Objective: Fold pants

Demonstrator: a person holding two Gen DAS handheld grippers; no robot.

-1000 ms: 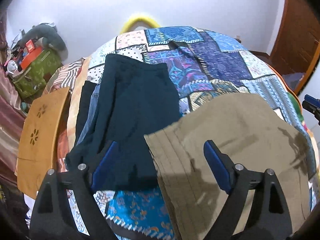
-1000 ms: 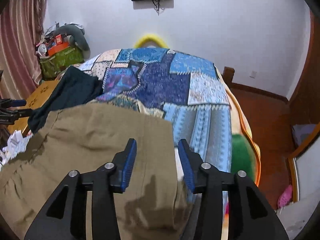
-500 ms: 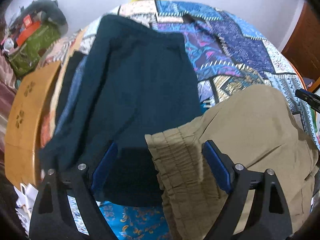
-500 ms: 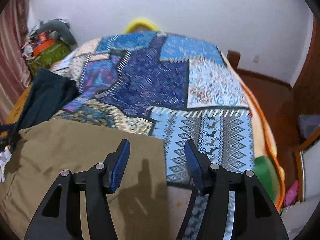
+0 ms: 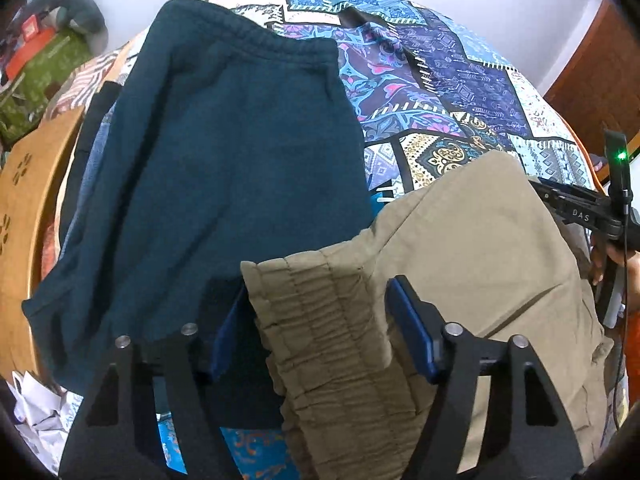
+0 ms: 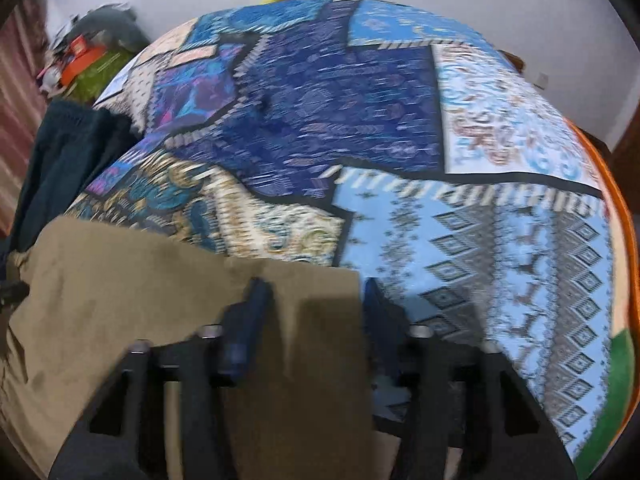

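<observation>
Khaki pants (image 5: 472,264) lie on the patchwork bedspread (image 5: 460,92), elastic waistband toward the left wrist view. My left gripper (image 5: 320,332) is open, its blue pads straddling the gathered waistband corner (image 5: 320,300). The pants also show in the right wrist view (image 6: 120,280). My right gripper (image 6: 316,320) is open over their far right corner (image 6: 328,292), one pad over the cloth, the other beside it. The right gripper's body shows at the right edge of the left wrist view (image 5: 580,208). This view is motion-blurred.
Dark teal pants (image 5: 224,168) lie on a stack left of the khaki ones, also in the right view (image 6: 60,152). A wooden board (image 5: 20,208) stands at the bed's left. Clutter with a green bag (image 6: 104,68) sits at the far left. Crumpled paper (image 5: 36,412) lies below.
Both grippers have dropped lower and closer onto the khaki pants. The left now straddles the waistband corner; the right has moved to the pants' right corner.
</observation>
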